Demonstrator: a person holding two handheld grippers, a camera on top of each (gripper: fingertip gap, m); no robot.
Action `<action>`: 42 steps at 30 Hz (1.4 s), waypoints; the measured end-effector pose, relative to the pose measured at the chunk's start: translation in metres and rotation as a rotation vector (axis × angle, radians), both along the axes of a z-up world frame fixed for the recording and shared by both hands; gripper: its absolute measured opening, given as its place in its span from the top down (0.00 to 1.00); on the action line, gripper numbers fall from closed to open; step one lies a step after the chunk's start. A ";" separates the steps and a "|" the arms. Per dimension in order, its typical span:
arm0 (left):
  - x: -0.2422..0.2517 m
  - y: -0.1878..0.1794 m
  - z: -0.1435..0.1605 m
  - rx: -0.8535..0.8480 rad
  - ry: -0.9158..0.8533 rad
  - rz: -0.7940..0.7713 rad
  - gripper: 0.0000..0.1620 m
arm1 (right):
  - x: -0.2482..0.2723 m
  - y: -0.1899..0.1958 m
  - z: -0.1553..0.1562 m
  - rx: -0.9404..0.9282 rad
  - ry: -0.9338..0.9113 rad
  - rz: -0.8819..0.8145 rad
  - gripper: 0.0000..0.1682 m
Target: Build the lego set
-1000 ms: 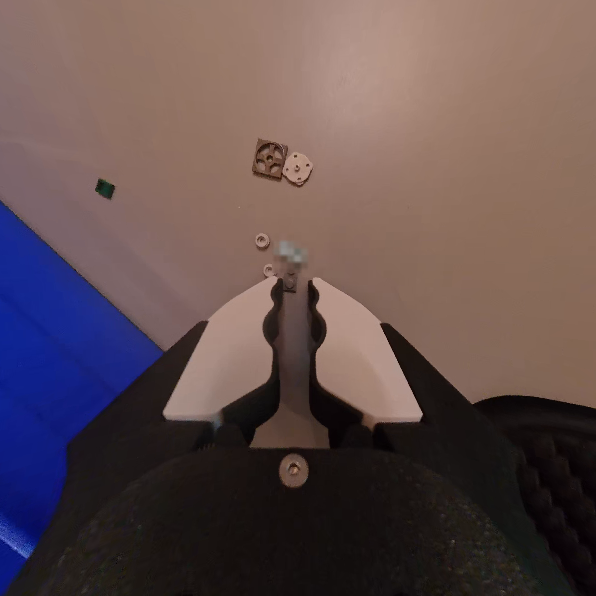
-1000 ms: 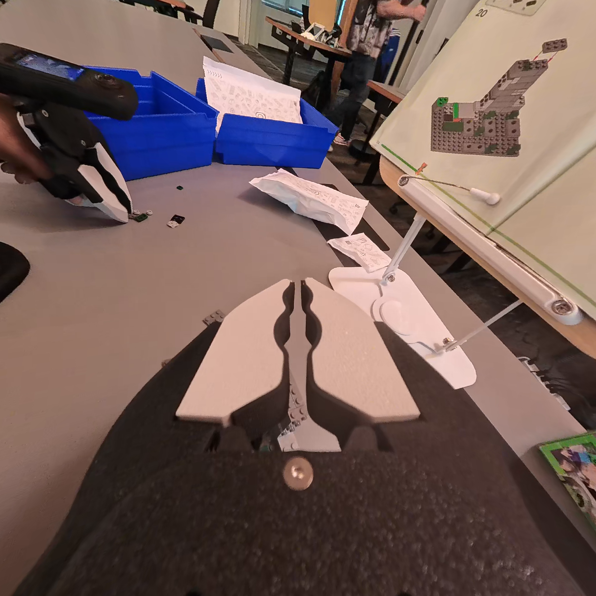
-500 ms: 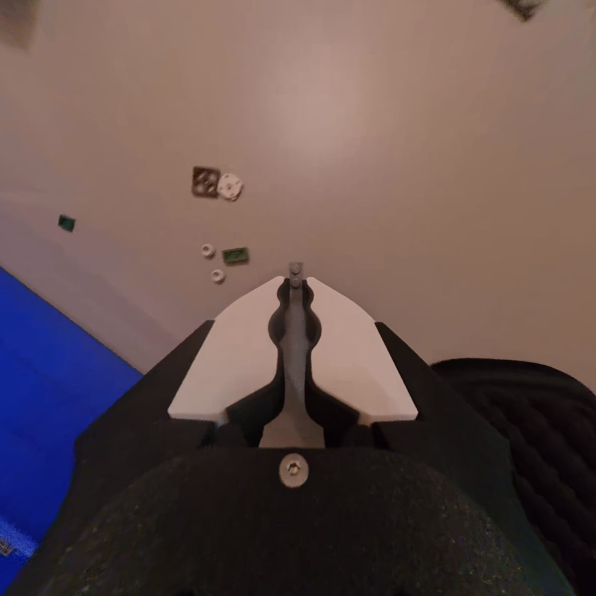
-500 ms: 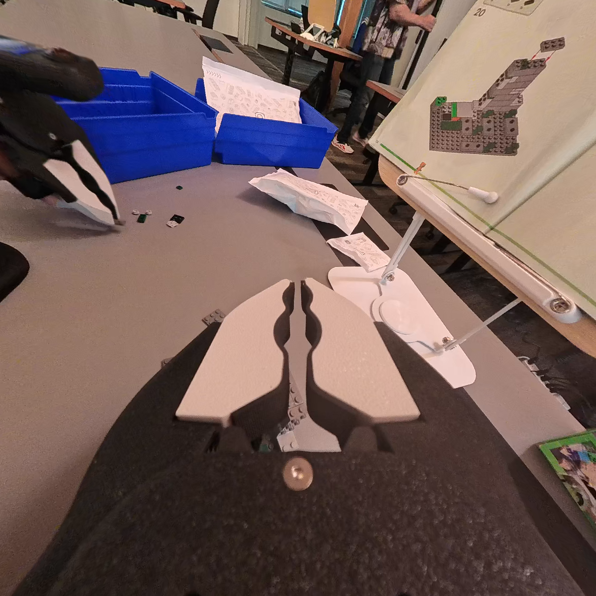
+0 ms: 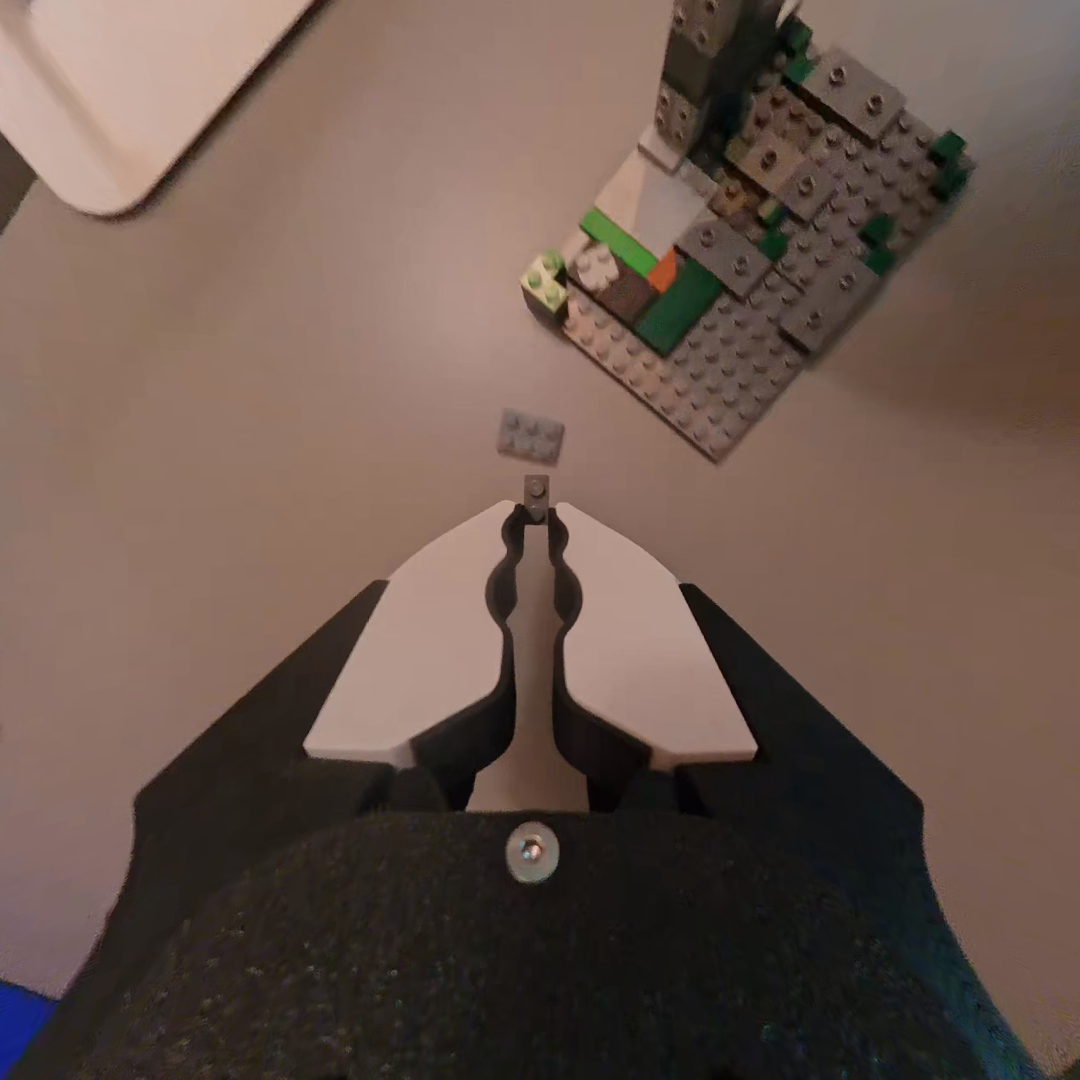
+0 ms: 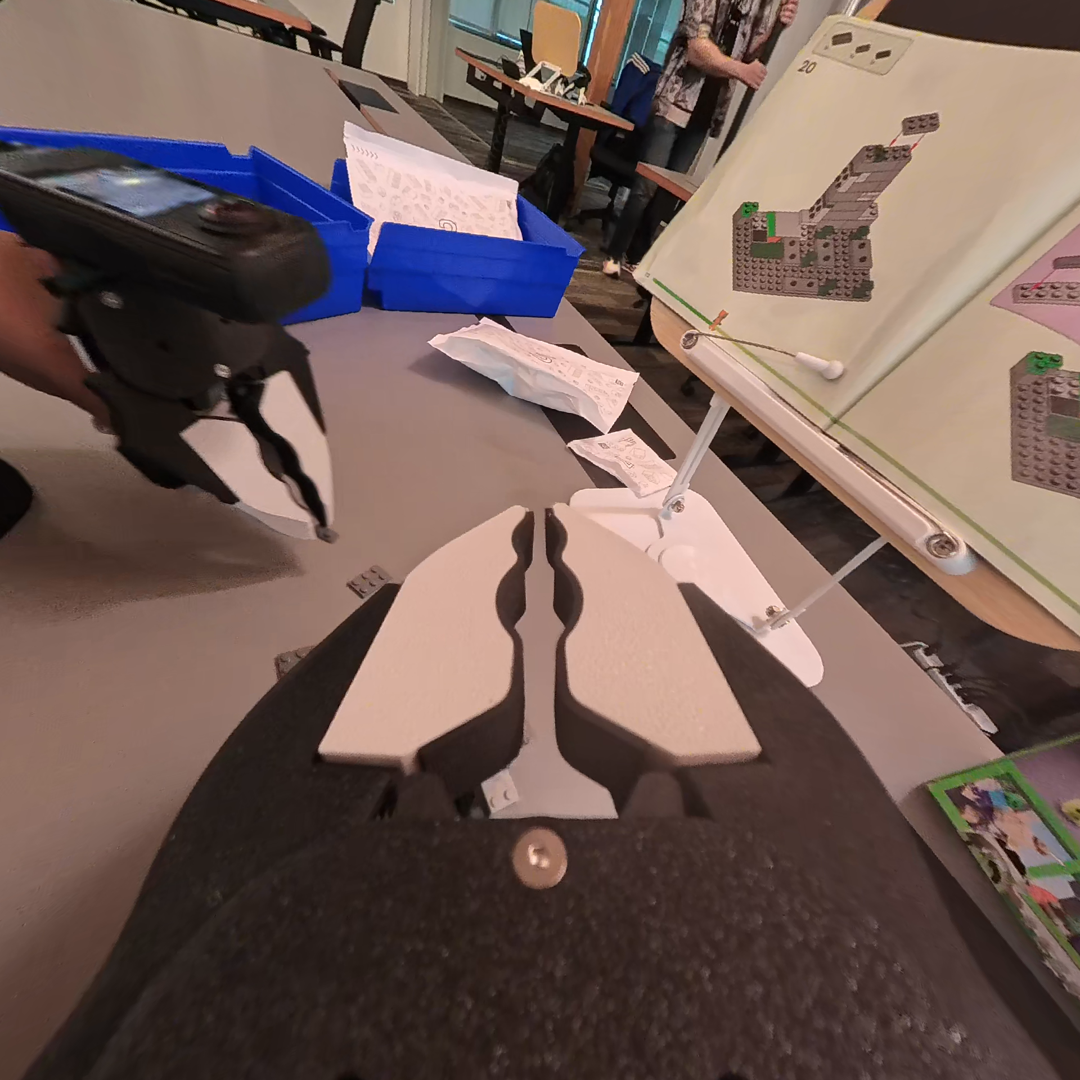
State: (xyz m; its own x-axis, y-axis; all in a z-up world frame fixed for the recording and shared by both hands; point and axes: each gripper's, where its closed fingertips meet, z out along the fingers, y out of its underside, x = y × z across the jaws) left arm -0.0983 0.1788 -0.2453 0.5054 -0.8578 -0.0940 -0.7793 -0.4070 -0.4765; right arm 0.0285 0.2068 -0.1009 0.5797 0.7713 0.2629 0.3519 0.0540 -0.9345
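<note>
A shared workroom or lab: long grey tables [image 6: 175, 672], blue parts bins [image 6: 467, 274], more desks [image 6: 543, 99] behind

The left gripper [image 5: 536, 507] hangs above the table with its white fingers [image 5: 444, 631] angled downward, tips nearly together and pinching a small dark grey plate [image 5: 536, 492] that juts out past them. A person's hand [image 6: 35, 345] grips its black body from behind. The right gripper [image 6: 540, 514] sits low and points forward, its two white fingers [image 6: 637, 643] drawn almost together at the tips with only a thin gap between, nothing visible between them.
</note>
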 end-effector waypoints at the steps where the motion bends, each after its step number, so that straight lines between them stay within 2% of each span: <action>1: 0.006 0.009 -0.001 -0.004 0.006 -0.013 0.96 | 0.001 0.001 0.000 -0.001 0.000 -0.003 0.98; 6: 0.035 0.050 -0.013 -0.028 0.040 -0.104 0.96 | 0.009 0.004 0.000 0.001 -0.001 -0.025 0.98; 12: 0.071 0.076 -0.024 -0.035 0.068 -0.198 0.96 | 0.023 0.010 0.001 -0.003 0.010 -0.057 0.98; 20: 0.104 0.079 -0.030 -0.051 0.072 -0.291 0.95 | 0.027 0.015 -0.008 -0.023 -0.001 -0.071 0.98; 32: 0.104 0.076 -0.032 -0.077 0.051 -0.298 0.91 | 0.023 0.016 -0.017 -0.043 -0.014 -0.065 0.98; 42: 0.102 0.076 -0.019 -0.077 0.021 -0.294 0.86 | 0.021 0.015 -0.018 -0.042 -0.018 -0.062 0.98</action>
State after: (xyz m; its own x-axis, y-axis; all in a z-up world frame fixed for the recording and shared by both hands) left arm 0.0033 0.2544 -0.2641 0.2329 -0.9720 -0.0309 -0.8783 -0.1965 -0.4359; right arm 0.0492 0.2219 -0.1189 0.6221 0.7446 0.2419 0.3703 -0.0076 -0.9289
